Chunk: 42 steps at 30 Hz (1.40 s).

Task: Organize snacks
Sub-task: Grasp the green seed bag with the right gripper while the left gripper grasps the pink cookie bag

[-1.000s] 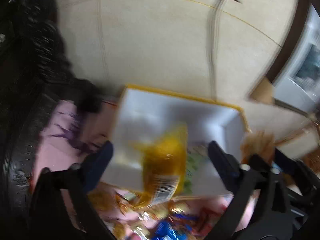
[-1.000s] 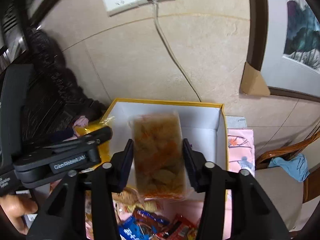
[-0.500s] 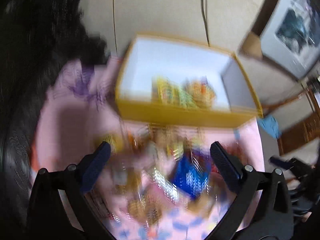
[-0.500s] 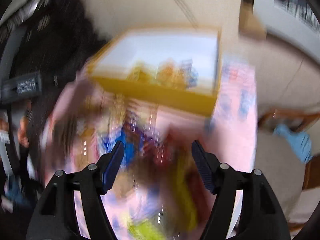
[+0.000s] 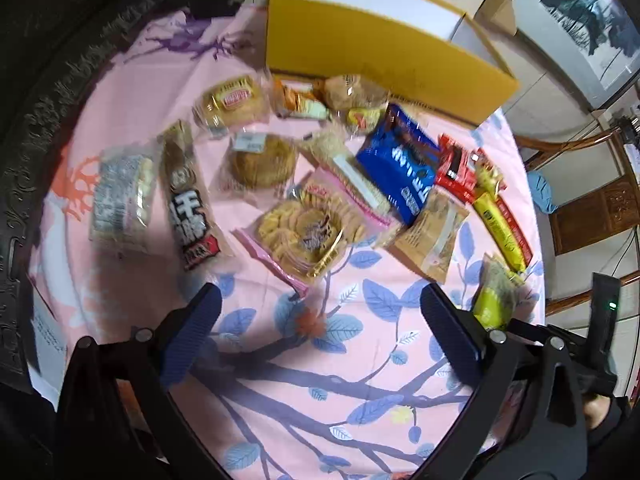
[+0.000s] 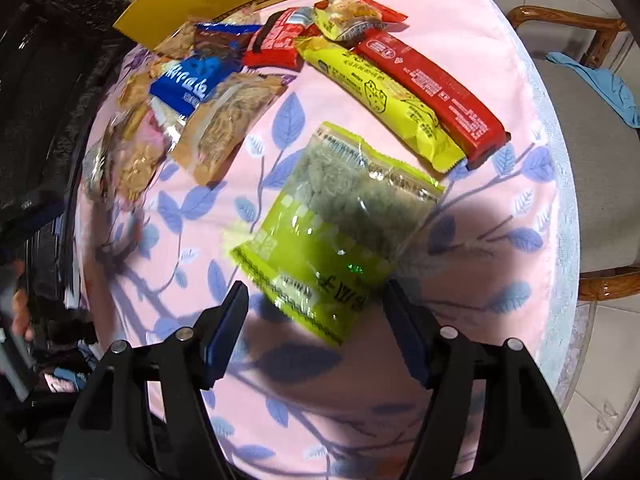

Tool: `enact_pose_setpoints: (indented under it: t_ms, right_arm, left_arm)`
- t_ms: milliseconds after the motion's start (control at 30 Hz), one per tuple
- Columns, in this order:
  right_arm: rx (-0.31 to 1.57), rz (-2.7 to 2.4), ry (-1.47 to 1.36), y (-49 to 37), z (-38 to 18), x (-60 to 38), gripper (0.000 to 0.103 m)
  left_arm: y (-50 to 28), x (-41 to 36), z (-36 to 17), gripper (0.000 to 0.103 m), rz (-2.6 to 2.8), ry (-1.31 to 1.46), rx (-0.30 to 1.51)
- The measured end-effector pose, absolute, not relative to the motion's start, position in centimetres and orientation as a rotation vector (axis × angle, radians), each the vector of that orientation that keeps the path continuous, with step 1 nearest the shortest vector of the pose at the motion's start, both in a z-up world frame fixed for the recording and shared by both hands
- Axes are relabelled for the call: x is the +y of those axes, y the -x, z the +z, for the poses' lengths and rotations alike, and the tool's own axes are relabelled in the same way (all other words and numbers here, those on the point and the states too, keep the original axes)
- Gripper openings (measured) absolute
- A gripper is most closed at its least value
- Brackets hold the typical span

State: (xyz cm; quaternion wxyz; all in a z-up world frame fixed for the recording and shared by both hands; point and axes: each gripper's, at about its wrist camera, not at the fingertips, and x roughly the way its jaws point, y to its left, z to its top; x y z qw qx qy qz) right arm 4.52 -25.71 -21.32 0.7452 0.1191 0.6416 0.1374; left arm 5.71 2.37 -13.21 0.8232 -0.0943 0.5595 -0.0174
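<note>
Several snack packs lie on a pink floral cloth (image 5: 320, 344) in front of a yellow box (image 5: 380, 48) with a white inside. My left gripper (image 5: 320, 304) hangs open and empty above bare cloth, just short of a round cookie pack (image 5: 308, 232); a blue pack (image 5: 396, 160) and a long dark pack (image 5: 188, 200) lie beyond. My right gripper (image 6: 316, 296) is open over a green pack (image 6: 336, 232), whose near end lies between the fingers, pads apart from it. Long yellow (image 6: 380, 96) and red (image 6: 432, 88) packs lie behind it.
A dark carved wooden piece (image 5: 48, 92) borders the cloth on the left. A wooden chair (image 6: 580, 160) with a blue rag (image 6: 600, 84) stands off the table's right edge. A framed picture (image 5: 592, 20) leans against the wall behind the box.
A second ago the right gripper held an orange snack pack over the box and a yellow pack hung before the left. Both have since swung back and down, empty, over the cloth.
</note>
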Motion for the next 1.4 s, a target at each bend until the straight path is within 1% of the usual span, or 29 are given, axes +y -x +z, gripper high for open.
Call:
enact_pose_setpoints:
  t_ms: [233,300,500,600,633,667,700,733,767,800,933,1100,1233,1333,1400]
  right_arm:
    - [1.349,0.247,-0.267,-7.8,-21.0,-25.0,0.071]
    - [1.349,0.238,-0.208,-8.5,-21.0,-23.8,0.075]
    - [1.326,0.29,-0.018,-7.3,-21.2,-21.1,0.075]
    - [1.303,0.282,0.038,-6.9,-21.4,-20.5,0.08]
    - [1.294,0.274,0.062,-6.6,-21.5,-20.1,0.08]
    - [1.28,0.263,0.101,-6.4,-21.6,-19.5,0.078]
    - [1.248,0.251,0.172,-5.9,-21.8,-18.6,0.069]
    - [1.21,0.278,0.191,-5.4,-21.7,-18.2,0.064]
    - [1.199,0.295,0.196,-5.1,-21.6,-18.0,0.061]
    - [1.202,0.297,0.19,-5.1,-21.6,-18.0,0.06]
    - [1.22,0.296,0.116,-5.5,-21.5,-19.4,0.06]
    - [1.227,0.302,0.131,-6.1,-21.4,-19.7,0.06]
    - [1.232,0.312,0.104,-5.8,-21.2,-20.0,0.06]
    - [1.235,0.316,0.106,-5.8,-21.2,-19.9,0.061]
    - [1.237,0.317,0.112,-5.9,-21.2,-19.9,0.061]
  left_arm:
    - [-5.1,3.5,-11.9,0.101,-0.017,0.239,1.155]
    - [-4.9,3.5,-12.1,0.101,-0.017,0.247,1.161]
    - [-4.7,4.2,-12.1,0.101,-0.003,0.263,1.158]
    - [-4.9,4.6,-12.7,0.101,0.018,0.266,1.17]
    - [-5.0,4.7,-12.9,0.101,0.024,0.264,1.175]
    - [-5.1,4.7,-13.1,0.101,0.028,0.261,1.18]
    - [-5.2,4.6,-13.3,0.101,0.033,0.252,1.186]
    - [-5.3,4.6,-13.5,0.101,0.034,0.244,1.19]
    - [-5.4,4.4,-13.7,0.101,0.033,0.235,1.196]
    - [-5.5,4.3,-13.9,0.101,0.031,0.223,1.198]
    - [-6.5,3.2,-15.2,0.101,-0.015,0.174,1.191]
    - [-9.1,0.8,-18.4,0.101,-0.078,0.029,1.208]
    - [-11.1,0.3,-21.5,0.101,-0.045,-0.064,1.271]
    - [-11.8,-0.2,-22.9,0.101,-0.032,-0.144,1.292]
    - [-12.1,0.1,-23.0,0.101,-0.027,-0.134,1.265]
